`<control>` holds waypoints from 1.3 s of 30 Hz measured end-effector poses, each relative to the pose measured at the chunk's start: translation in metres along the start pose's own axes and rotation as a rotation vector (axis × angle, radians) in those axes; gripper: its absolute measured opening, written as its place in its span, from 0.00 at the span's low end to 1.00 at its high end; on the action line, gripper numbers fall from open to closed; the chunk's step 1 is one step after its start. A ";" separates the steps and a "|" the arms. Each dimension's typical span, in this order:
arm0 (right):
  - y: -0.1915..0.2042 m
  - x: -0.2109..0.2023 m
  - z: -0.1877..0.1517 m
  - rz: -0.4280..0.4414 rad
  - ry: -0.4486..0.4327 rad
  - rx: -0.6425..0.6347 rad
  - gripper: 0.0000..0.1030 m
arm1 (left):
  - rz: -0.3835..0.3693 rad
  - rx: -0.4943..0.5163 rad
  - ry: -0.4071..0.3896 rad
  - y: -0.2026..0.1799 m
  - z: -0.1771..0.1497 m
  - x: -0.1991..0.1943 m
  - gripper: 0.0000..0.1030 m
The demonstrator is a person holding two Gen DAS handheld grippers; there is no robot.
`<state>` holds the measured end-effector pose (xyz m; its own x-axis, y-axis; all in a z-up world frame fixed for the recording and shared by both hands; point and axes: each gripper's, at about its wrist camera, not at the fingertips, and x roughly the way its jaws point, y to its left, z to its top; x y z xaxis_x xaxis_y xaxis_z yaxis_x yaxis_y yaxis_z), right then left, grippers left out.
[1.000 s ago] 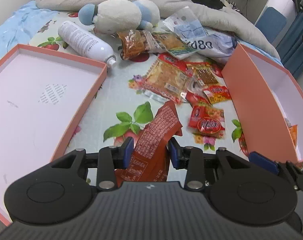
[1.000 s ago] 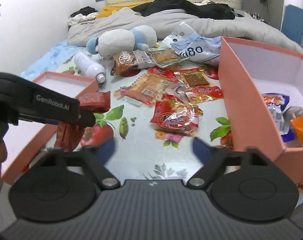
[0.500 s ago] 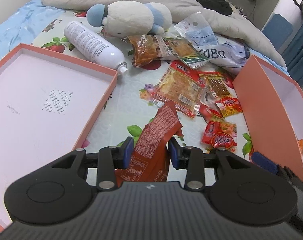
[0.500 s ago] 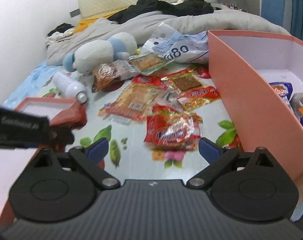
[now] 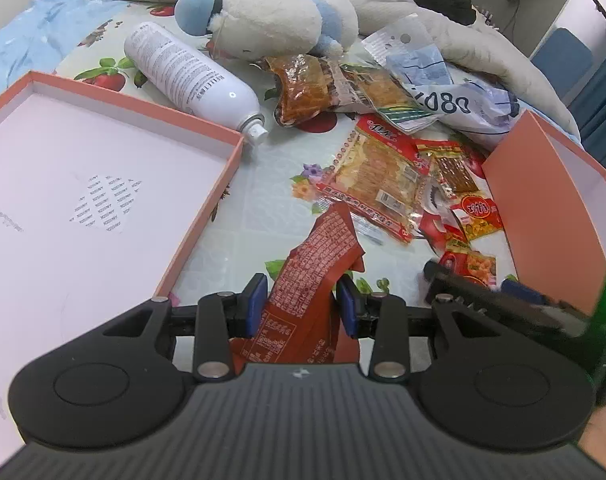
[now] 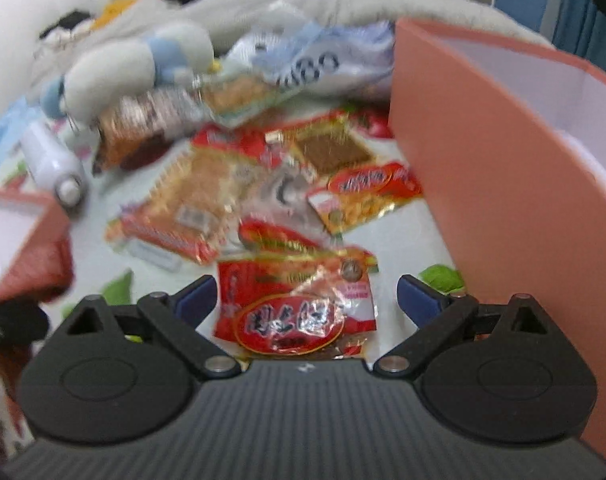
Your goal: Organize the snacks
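1. Tongs first: the left tongs (image 5: 302, 303) are closed on a crumpled red snack wrapper (image 5: 315, 268), its blue pads pressing both sides; the wrapper's back panel is covered in small white print too fine to read.
2. Right tongs (image 6: 306, 295) stand wide apart and hold nothing, with a red foil snack packet (image 6: 295, 304) lying on the bedsheet between the fingers; its oval label carries large Chinese characters, blurred.
3. Just left of the held wrapper is the shallow orange box lid (image 5: 199, 236), white inside, with a diamond patch of repeated small lettering.
4. To the right stands the deep orange box (image 5: 543, 208); the right wrist view shows its near wall (image 6: 503, 184) close beside the right finger.
5. Beyond lies the loose pile: a flat orange-and-red snack bag (image 5: 375, 180), a small yellow-red packet (image 5: 477, 216), and a clear pack of brown pieces (image 5: 303, 88).
6. A white spray bottle (image 5: 191, 76) lies on its side, its mirrored label hard to read; a crumpled plastic bag (image 5: 463, 104) shows "D8D7" reversed. A plush toy (image 5: 263, 16) sits behind.
7. Compared with a second ago, the right tongs have come down close over the red foil packet, which now fills the gap, and that view is motion-blurred; the left tongs keep the same grip while the spray bottle looks nearer.
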<state>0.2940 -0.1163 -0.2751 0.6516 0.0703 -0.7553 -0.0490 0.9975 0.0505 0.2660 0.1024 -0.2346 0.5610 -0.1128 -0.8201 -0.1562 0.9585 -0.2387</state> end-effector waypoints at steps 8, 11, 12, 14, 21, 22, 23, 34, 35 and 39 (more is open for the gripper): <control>0.004 -0.006 0.001 0.065 -0.018 -0.082 0.62 | 0.008 0.011 0.009 -0.002 0.003 0.003 0.42; 0.003 -0.012 0.003 0.082 -0.013 -0.077 0.55 | 0.018 0.012 0.003 -0.006 0.004 -0.003 0.42; 0.002 -0.015 0.003 0.084 -0.015 -0.080 0.53 | 0.015 0.008 -0.002 -0.007 0.004 -0.007 0.42; 0.000 -0.022 0.003 0.098 -0.018 -0.069 0.53 | 0.013 0.002 -0.006 -0.009 0.004 -0.014 0.42; -0.012 -0.067 -0.003 0.143 -0.049 -0.069 0.53 | 0.032 0.012 -0.019 -0.021 0.000 -0.045 0.42; -0.013 -0.076 -0.004 0.152 -0.056 -0.068 0.53 | 0.033 0.012 -0.021 -0.024 -0.002 -0.051 0.42; -0.014 -0.084 -0.004 0.159 -0.063 -0.068 0.53 | 0.031 0.011 -0.026 -0.026 -0.004 -0.057 0.42; -0.035 -0.187 -0.008 0.223 -0.175 -0.075 0.53 | -0.006 0.052 -0.101 -0.063 -0.020 -0.138 0.42; -0.037 -0.195 -0.008 0.222 -0.183 -0.076 0.53 | -0.013 0.058 -0.107 -0.067 -0.021 -0.143 0.42; -0.050 -0.223 -0.012 0.211 -0.221 -0.070 0.53 | -0.044 0.069 -0.122 -0.081 -0.031 -0.164 0.42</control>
<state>0.1419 -0.1816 -0.1166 0.7696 0.2827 -0.5726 -0.2480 0.9586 0.1399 0.1616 0.0350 -0.0964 0.6615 -0.1268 -0.7391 -0.0753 0.9694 -0.2337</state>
